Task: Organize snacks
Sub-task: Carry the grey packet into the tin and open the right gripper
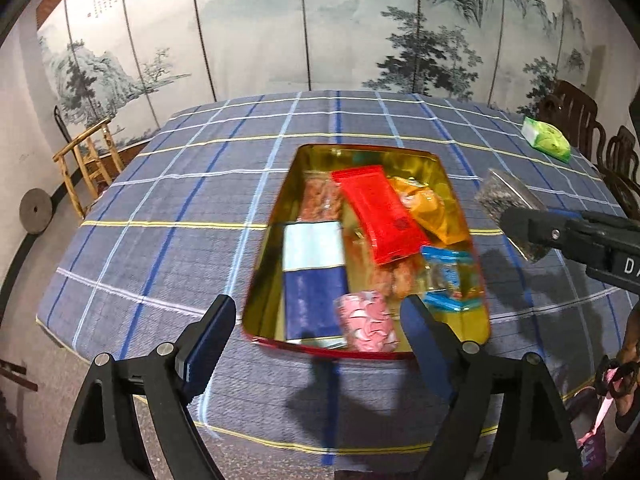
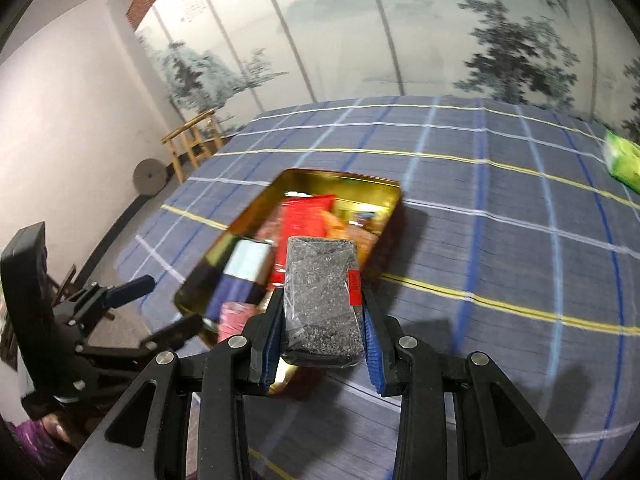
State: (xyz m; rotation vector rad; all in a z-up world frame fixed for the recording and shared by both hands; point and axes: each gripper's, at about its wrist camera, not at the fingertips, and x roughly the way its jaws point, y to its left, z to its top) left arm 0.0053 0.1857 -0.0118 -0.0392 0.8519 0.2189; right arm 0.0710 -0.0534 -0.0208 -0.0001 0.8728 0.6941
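A gold tin (image 1: 276, 216) with a red rim sits on the blue plaid tablecloth (image 1: 160, 208). It holds a red packet (image 1: 380, 212), a blue and white box (image 1: 314, 268), a pink packet (image 1: 366, 322), orange and blue snack bags. My left gripper (image 1: 320, 332) is open and empty, just above the tin's near edge. My right gripper (image 2: 322, 312) is shut on a black speckled snack pack (image 2: 322, 292), held in the air at the tin's (image 2: 256, 208) right side; the pack also shows in the left wrist view (image 1: 508, 208).
A green packet (image 1: 546, 138) lies at the table's far right; it also shows in the right wrist view (image 2: 622, 160). Dark wooden chairs (image 1: 580, 116) stand at the right, a bamboo chair (image 1: 86, 160) at the left. A painted folding screen (image 1: 320, 28) stands behind.
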